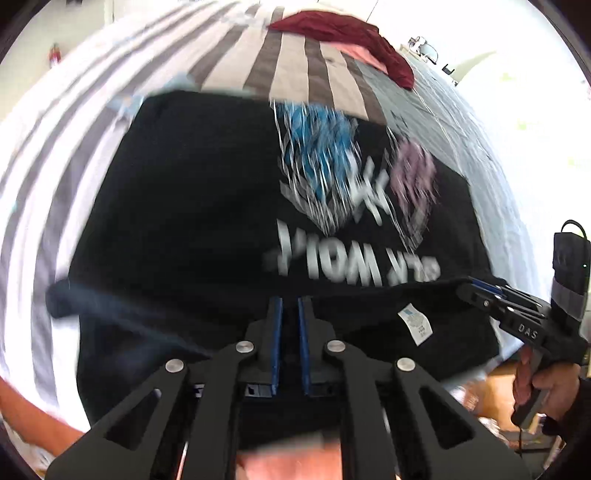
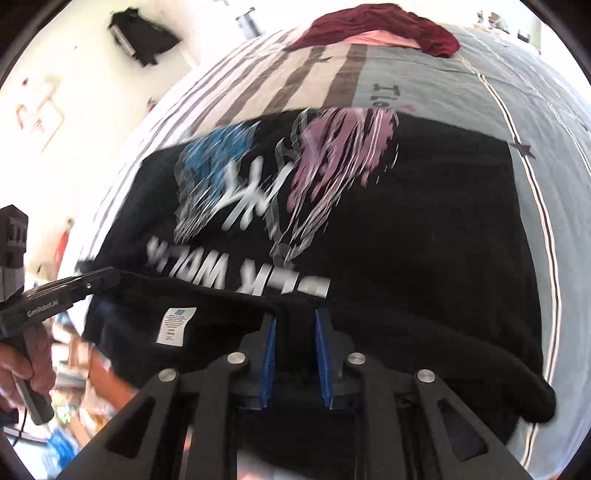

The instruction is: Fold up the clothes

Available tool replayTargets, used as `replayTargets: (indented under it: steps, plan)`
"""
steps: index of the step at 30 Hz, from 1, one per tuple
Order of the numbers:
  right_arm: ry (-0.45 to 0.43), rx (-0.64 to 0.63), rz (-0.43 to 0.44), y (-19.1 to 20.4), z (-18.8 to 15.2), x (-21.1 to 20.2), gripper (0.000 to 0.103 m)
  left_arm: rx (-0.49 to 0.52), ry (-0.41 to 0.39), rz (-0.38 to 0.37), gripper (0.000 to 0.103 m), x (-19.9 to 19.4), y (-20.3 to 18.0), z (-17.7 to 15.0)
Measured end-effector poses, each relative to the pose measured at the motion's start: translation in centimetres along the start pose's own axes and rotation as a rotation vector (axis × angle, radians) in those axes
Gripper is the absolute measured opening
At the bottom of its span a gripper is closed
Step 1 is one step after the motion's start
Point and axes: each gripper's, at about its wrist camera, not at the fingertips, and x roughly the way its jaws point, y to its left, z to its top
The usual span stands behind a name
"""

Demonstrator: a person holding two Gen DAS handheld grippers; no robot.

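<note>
A black T-shirt [image 1: 203,203] with a blue and purple print and white lettering lies spread on the striped bed cover [image 1: 288,62]. Its near edge, with a white label [image 1: 413,321] inside the collar, is lifted off the bed. My left gripper [image 1: 291,302] is shut on that edge left of the label, with dark cloth between its blue pads. In the right wrist view my right gripper [image 2: 295,314] pinches the same edge of the T-shirt [image 2: 424,240] right of the label [image 2: 175,325]. Each gripper shows in the other's view: the right gripper [image 1: 469,286] and the left gripper [image 2: 107,277].
A maroon garment [image 2: 376,26] lies over a pink one [image 1: 360,51] at the far end of the bed. A person's hand [image 1: 550,384] holds each gripper's handle. Boxes and clutter [image 2: 74,369] sit on the floor below the near edge. A dark item [image 2: 142,31] hangs on the white wall.
</note>
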Motion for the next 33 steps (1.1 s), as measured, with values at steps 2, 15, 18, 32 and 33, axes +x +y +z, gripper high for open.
replayTargets:
  steps: [2,15,18,32,33]
  plan:
    - [0.025,-0.010,0.002,0.4,-1.6,-1.5,0.018,-0.052,0.026,-0.036,0.008,-1.1,0.5,-1.6]
    - [-0.087,0.118,0.010,1.1,0.8,-2.2,0.049,-0.113,-0.031,0.013,0.026,1.9,1.8,1.7]
    - [-0.058,0.150,0.026,0.6,1.5,1.2,0.049,-0.098,-0.015,0.031,0.026,3.6,1.3,1.5]
    - [0.089,0.066,-0.011,-0.1,-5.6,1.5,0.043,-0.080,0.033,-0.007,0.026,2.9,0.0,-5.1]
    - [0.067,0.044,-0.006,0.5,-5.4,1.0,0.044,-0.051,0.012,-0.017,0.026,2.6,-0.7,-4.8]
